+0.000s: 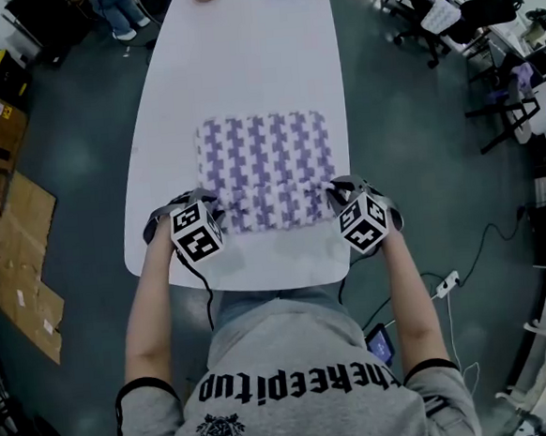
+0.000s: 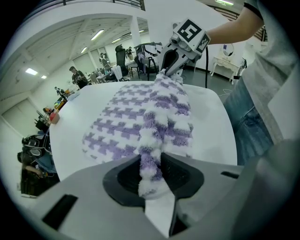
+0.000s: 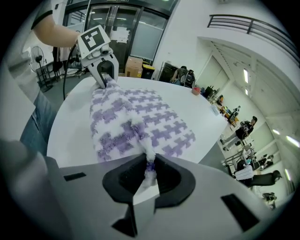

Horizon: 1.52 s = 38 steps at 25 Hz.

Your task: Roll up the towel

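The left tool (image 1: 220, 207) is closed on the near-left corner of the fluffy purple-and-white houndstooth towel (image 1: 267, 161). Its own view shows a thick bunch of pile packed between the jaws, which stand partly apart around it. The right tool (image 1: 333, 196) pinches the near-right corner, with only a thin wisp of fabric between jaws that are almost together. Both tools point steeply down at the white oval tabletop (image 1: 242, 64).

The right-hand hold looks the weaker of the two. It has just the tip of the corner, so a tug along the tabletop could pull the wisp out and drop that side. On the left, the soft pile gives under pressure, so any slackening of the jaws would let the bunch slide free. If the tools do not travel together toward the far end, the first turn would likely skew and the roll would come out cone-shaped. If they lift the edge too high, the whole towel may drag across the smooth tabletop instead of folding over itself.

The towel lies flat on the near half of the tabletop, roughly midway between the long edges. Its near edge is close to the tabletop's near edge and is raised in a soft ridge that spans from one tool to the other. The rest stretches away from both tools toward the far end. No turn of the roll looks formed yet.
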Motion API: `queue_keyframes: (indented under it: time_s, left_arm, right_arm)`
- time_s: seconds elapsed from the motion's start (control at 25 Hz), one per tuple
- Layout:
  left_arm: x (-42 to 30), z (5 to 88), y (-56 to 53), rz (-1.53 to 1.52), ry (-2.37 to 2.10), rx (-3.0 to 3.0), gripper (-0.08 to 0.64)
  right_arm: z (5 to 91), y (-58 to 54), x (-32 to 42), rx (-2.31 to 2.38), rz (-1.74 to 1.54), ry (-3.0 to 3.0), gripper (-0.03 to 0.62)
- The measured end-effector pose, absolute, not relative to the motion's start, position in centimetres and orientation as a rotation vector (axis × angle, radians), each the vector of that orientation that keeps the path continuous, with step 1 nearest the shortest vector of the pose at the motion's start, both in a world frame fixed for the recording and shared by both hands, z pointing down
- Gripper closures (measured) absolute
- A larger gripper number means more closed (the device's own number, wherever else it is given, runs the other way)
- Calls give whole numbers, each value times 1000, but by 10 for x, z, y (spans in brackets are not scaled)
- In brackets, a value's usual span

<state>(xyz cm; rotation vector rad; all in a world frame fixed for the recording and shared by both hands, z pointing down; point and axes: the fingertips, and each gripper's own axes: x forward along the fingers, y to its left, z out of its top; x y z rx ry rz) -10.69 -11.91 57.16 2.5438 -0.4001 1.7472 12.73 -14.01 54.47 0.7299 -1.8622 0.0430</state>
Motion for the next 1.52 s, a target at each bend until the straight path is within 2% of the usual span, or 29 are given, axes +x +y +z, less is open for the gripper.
queue_keyframes:
  time_s: [0.48, 0.84, 1.12, 1.52]
  left_arm:
    - [-108, 576, -153, 1747, -416, 2552, 437]
    - [-111, 574, -166, 1690, -465, 2612, 388]
    - [-117, 547, -168, 1568, -553, 2704, 336]
    - [-110, 521, -126, 1640, -565, 2792, 325]
  right_arm:
    - [558, -176, 126, 752, 33, -1814, 540]
    - [562, -186, 123, 777, 34, -1817, 537]
    - [536, -185, 121, 803, 22, -1885, 504]
    - [496, -148, 119, 787, -92, -1957, 477]
